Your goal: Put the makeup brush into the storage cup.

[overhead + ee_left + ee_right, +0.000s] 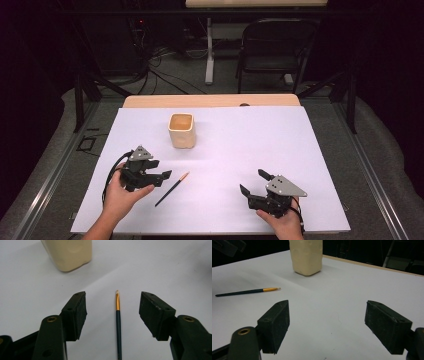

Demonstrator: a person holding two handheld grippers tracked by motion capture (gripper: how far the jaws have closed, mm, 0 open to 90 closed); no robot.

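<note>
High view is showing a person seated at a white table (280, 150), holding one gripper in each hand. A thin paintbrush (172, 189) is lying flat on the sheet just beside the left gripper (161, 181), on the side toward the table's middle. Its long axis is running diagonally: the orange ferrule and tip are pointing up and to the right, the dark handle end toward the near edge.

Left gripper view is showing the brush (118, 325) lying between the two jaws and running nearly along the line of approach, tip away from the tool. The jaws are standing well apart, and neither pad is touching the brush; nothing is held. A grasp would call for the jaws to come down astride the handle.

The right gripper (251, 182) is sitting well apart from the brush, jaws wide and empty, so the left hand is the nearer one.

A cream cup (181, 130) is standing upright farther back, beyond the brush tip and clear of the approach. Nothing is lying between the left gripper and the brush.
</note>
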